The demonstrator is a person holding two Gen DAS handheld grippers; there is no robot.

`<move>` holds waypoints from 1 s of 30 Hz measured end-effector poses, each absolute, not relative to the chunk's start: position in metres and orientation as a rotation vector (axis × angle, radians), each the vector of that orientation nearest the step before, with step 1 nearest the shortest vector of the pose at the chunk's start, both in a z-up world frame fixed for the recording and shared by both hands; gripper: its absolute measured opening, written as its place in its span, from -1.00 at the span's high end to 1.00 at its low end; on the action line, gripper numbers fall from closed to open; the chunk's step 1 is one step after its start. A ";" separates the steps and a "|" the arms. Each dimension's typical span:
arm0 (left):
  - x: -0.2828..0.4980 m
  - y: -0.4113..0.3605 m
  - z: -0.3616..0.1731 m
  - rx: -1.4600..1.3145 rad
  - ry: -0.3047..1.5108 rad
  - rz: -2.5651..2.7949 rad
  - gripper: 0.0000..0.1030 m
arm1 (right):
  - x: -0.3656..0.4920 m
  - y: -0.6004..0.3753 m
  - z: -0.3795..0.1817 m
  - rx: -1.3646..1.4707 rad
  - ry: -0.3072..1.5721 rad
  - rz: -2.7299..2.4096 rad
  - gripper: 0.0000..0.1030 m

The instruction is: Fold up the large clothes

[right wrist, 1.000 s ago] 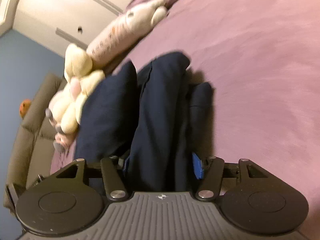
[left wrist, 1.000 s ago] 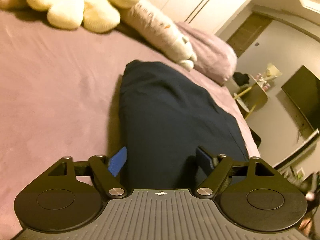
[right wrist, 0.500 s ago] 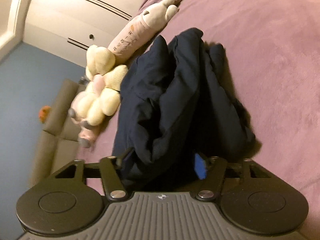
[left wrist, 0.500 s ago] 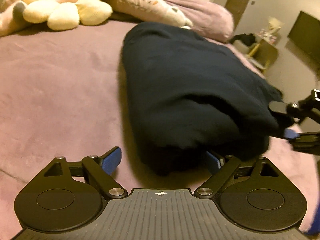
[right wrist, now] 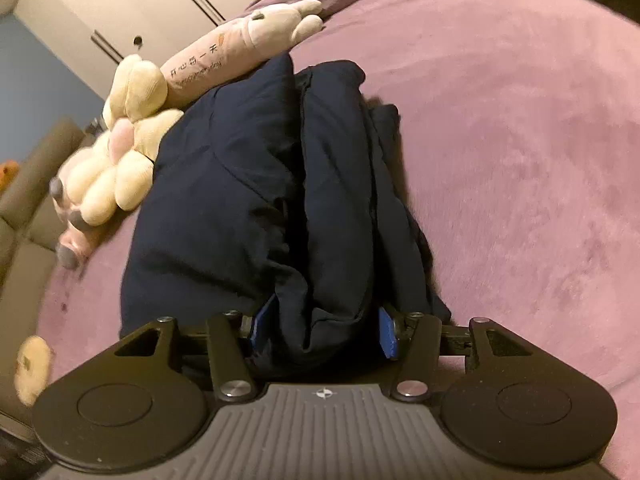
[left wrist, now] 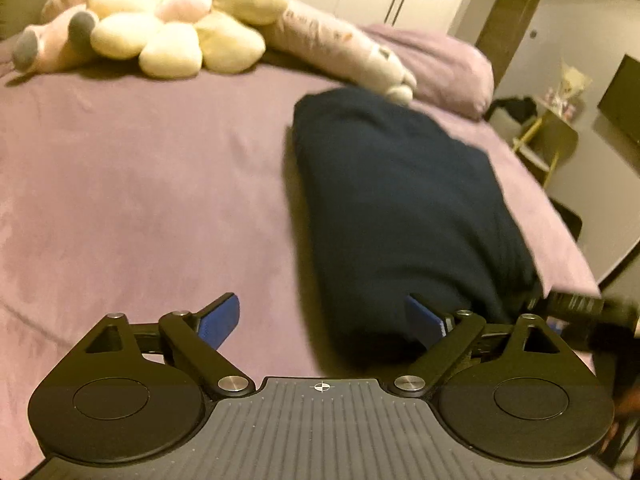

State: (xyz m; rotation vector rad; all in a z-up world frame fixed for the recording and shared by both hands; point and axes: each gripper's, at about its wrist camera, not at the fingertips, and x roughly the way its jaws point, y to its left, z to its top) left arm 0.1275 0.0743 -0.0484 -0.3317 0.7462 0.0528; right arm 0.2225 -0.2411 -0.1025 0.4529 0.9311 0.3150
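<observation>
The purple bed [left wrist: 120, 208] fills most of both views, with plush toys [left wrist: 168, 28] along the upper left of the left wrist view. The dark navy garment [left wrist: 400, 208], a thick folded bundle, lies right of centre there and fills the middle of the right wrist view. A second ago the bundle sat squarely between the left gripper's [left wrist: 324, 318] fingers; now it has slid toward the right of that frame. That gripper's jaws have just been opening, and they stand wide with only the right pad near the cloth, so it appears to have let go. The right gripper [right wrist: 324, 330] has narrowed and clamps a bunched edge of the garment at lower centre, though motion blur hides how firmly. The fold looks nearly done.
</observation>
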 end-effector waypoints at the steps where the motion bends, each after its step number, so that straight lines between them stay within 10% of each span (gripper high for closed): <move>1: 0.132 0.071 -0.048 -0.334 0.743 0.050 -0.83 | 0.221 -0.240 -0.101 0.434 0.925 0.310 -0.01; 8: 0.168 0.048 -0.079 -0.305 0.837 0.084 -1.00 | 0.219 -0.237 -0.099 0.326 0.911 0.293 -0.20; 13: 0.158 0.045 -0.069 -0.308 0.857 0.124 -0.99 | 0.209 -0.224 -0.086 0.162 0.891 0.212 -0.75; 30: 0.076 0.024 -0.004 -0.192 0.778 0.092 -1.00 | 0.124 -0.198 -0.013 0.015 0.905 0.159 -0.97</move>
